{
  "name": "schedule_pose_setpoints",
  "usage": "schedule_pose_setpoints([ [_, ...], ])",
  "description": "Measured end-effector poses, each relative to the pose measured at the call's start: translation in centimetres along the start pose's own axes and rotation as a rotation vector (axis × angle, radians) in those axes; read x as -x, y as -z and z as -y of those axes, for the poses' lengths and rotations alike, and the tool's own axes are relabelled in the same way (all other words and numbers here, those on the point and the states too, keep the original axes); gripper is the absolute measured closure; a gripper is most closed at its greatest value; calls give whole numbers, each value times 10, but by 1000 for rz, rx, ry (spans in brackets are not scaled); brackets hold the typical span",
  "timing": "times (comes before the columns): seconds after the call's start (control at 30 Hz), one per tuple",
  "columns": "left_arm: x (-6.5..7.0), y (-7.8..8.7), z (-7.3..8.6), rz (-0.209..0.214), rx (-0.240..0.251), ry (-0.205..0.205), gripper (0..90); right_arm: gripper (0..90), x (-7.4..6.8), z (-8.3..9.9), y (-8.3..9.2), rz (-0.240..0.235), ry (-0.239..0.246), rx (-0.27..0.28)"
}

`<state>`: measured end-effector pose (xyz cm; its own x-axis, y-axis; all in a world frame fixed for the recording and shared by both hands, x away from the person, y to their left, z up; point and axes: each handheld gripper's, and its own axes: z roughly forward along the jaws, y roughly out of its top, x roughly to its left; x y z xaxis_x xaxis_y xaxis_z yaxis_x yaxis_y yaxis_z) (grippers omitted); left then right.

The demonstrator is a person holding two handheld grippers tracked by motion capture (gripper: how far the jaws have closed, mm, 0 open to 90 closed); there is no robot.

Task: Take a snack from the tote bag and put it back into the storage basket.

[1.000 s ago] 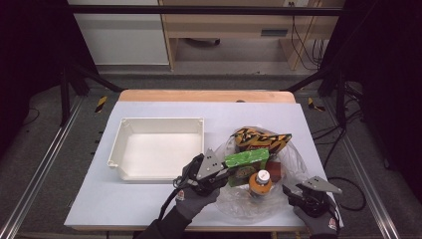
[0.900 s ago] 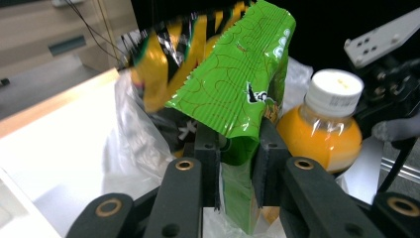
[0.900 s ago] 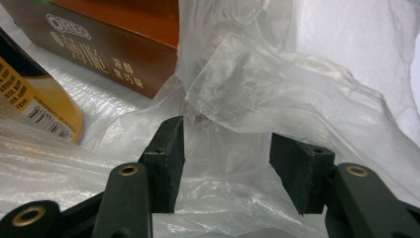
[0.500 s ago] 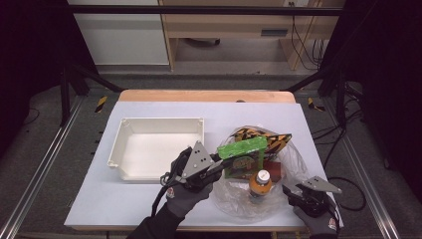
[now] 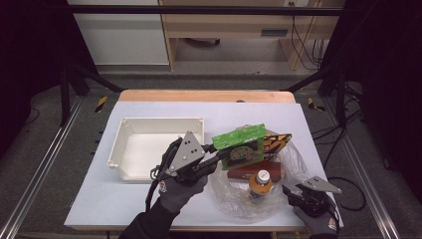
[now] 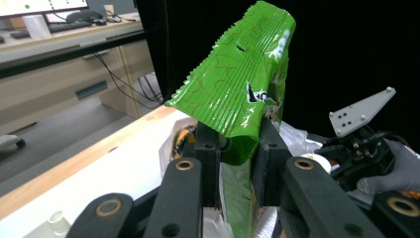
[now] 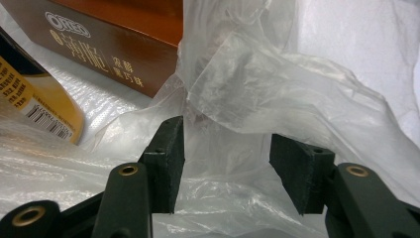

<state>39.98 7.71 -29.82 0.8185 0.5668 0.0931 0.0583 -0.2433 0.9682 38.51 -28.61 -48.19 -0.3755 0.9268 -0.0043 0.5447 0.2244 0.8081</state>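
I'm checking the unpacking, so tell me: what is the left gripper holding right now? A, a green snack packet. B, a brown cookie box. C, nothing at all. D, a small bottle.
A: the left gripper's jaws are clamped on the green snack packet, lifted above the plastic bag, while the brown box and bottle lie in the bag.

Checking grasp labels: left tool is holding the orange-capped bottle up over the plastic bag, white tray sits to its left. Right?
Not quite. The left tool is clamped on a green snack packet, not the bottle; the left gripper view shows the packet pinched between its jaws. The orange-capped bottle stands in the plastic bag. The white tray is on the left, as you said.
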Motion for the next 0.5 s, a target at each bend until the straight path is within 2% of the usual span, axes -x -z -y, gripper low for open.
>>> schedule_pose_setpoints([
  [0.3, -4, 10, -14, -2, 32, 6, 759, 477, 0, 0, 0, 0, 0, -1],
  [0.4, -4, 11, -20, 14, 45, 20, 759, 477, 0, 0, 0, 0, 1, -1],
  [0.5, -1, 10, -25, 17, 47, 7, 760, 477, 0, 0, 0, -1, 0, -1],
])
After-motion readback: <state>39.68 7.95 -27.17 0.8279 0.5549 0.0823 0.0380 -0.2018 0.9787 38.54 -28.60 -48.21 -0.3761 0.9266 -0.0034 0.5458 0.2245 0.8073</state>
